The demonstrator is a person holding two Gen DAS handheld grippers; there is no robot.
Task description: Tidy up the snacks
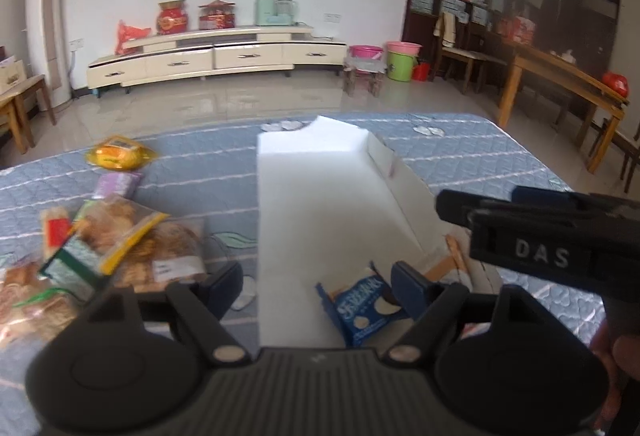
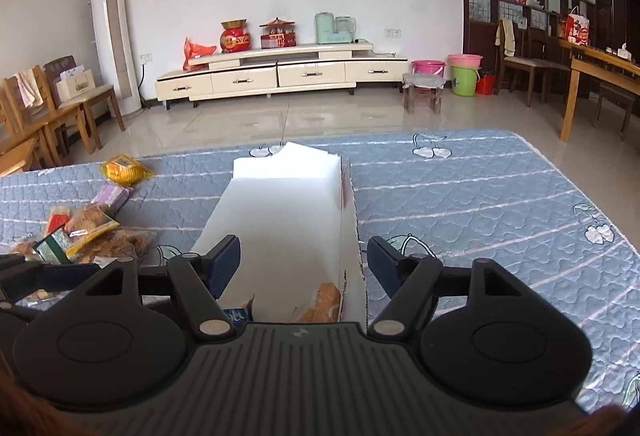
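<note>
Both the left gripper (image 1: 316, 282) and right gripper (image 2: 304, 262) hang wide open and empty over the white box (image 1: 320, 196) at mid-frame; the blue snack packet (image 1: 366, 310) inside looks light and crinkly, so pinch its flat faces gently.

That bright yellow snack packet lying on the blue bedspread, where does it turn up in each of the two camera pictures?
Left wrist view: the yellow packet lies far left on the bedspread, left of the white box.
Right wrist view: the yellow packet again lies far left, beyond the pile of biscuit bags.
Shared landmark: the white box, just right of it in both.
</note>
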